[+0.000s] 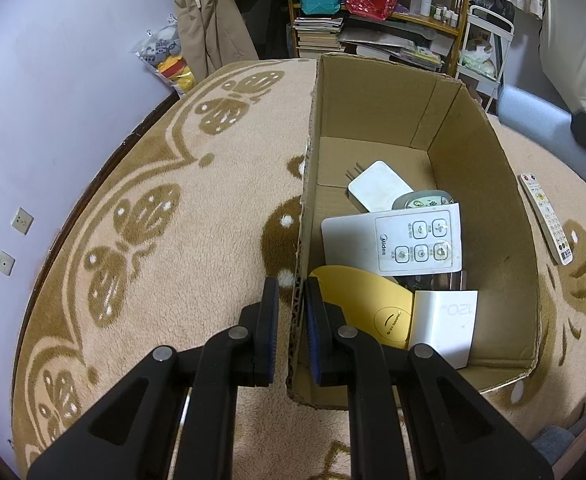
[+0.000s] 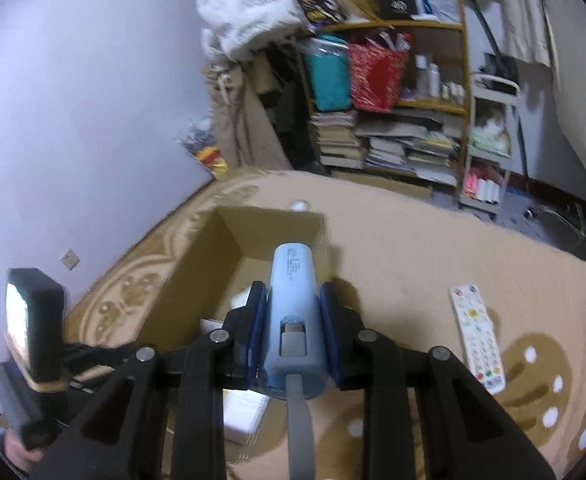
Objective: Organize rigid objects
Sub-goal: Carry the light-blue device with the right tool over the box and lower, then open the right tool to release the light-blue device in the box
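An open cardboard box (image 1: 489,200) stands on a beige patterned blanket (image 1: 173,240). It holds a white Midea remote (image 1: 393,240), a white adapter (image 1: 379,186), a yellow flat item (image 1: 365,308) and a white 120W charger (image 1: 445,324). My left gripper (image 1: 292,304) is shut on the box's left wall. My right gripper (image 2: 292,308) is shut on a light-blue power bank (image 2: 293,316) with a grey strap, held above the box (image 2: 197,264). A white remote (image 2: 477,336) lies on the blanket right of the box; it also shows in the left wrist view (image 1: 545,216).
A shelf (image 2: 413,112) with books, bags and bottles stands behind, with a white cart (image 2: 489,152) beside it. A lilac wall (image 1: 73,80) runs along the left. The left gripper's body (image 2: 33,340) shows at the lower left.
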`<state>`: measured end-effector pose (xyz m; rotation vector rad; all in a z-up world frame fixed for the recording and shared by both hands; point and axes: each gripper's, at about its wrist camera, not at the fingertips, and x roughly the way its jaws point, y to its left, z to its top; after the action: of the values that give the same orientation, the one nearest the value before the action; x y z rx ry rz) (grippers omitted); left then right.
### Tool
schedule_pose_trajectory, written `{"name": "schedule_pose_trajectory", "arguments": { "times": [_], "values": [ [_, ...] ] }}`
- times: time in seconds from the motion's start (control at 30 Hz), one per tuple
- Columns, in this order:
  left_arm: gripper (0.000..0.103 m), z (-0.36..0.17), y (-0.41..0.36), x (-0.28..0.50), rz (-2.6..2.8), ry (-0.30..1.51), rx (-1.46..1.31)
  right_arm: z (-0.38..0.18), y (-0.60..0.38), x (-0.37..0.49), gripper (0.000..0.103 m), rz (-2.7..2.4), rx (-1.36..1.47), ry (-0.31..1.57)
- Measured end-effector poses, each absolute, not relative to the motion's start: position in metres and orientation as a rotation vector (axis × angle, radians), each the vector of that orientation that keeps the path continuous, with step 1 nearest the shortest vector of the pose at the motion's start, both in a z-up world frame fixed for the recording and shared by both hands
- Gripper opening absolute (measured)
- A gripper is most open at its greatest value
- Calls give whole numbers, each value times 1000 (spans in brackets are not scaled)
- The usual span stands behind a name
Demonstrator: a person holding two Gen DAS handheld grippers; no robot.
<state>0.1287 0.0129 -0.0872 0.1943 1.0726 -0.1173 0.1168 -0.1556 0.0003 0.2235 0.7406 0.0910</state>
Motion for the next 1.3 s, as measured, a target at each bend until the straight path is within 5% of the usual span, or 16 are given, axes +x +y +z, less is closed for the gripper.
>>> {"name": "schedule_pose_trajectory", "arguments": {
  "times": [1.3],
  "values": [
    [13, -88, 12, 129, -121, 1073, 187, -57, -107, 129, 29, 161, 153, 918]
  ]
}}
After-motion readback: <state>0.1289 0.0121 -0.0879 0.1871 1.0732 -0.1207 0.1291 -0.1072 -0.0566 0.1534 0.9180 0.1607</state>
